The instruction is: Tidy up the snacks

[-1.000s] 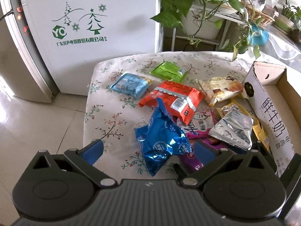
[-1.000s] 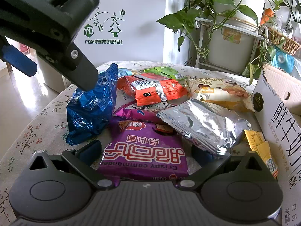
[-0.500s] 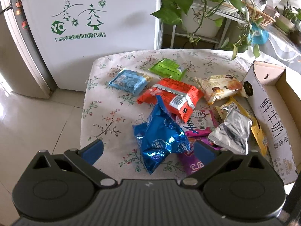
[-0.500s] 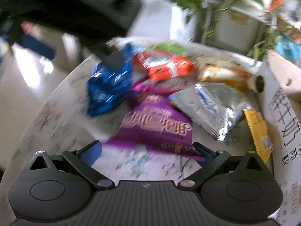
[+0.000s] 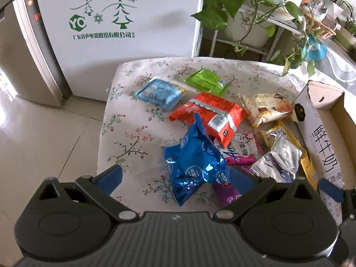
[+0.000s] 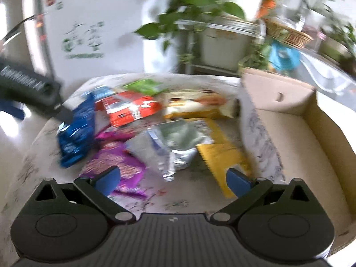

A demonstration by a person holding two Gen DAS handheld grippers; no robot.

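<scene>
Left claw: released, jaws wide, holding nothing, hanging above the desk's near edge.
Right claw: released, jaws wide, empty; its whole view is smeared by blur.
Hidden: purple pack is mostly covered by the left claw's finger; print on every pack in the right view is unreadable.
Blue bag: crumpled, between the left claw's fingers in view but lower, on the desk.
Silver bag: just ahead of the right claw, between purple pack and yellow pack.
Farther packs: red pack, green pack, light-blue pack.
Box: open, at the desk's right, cut off by the frame.
</scene>
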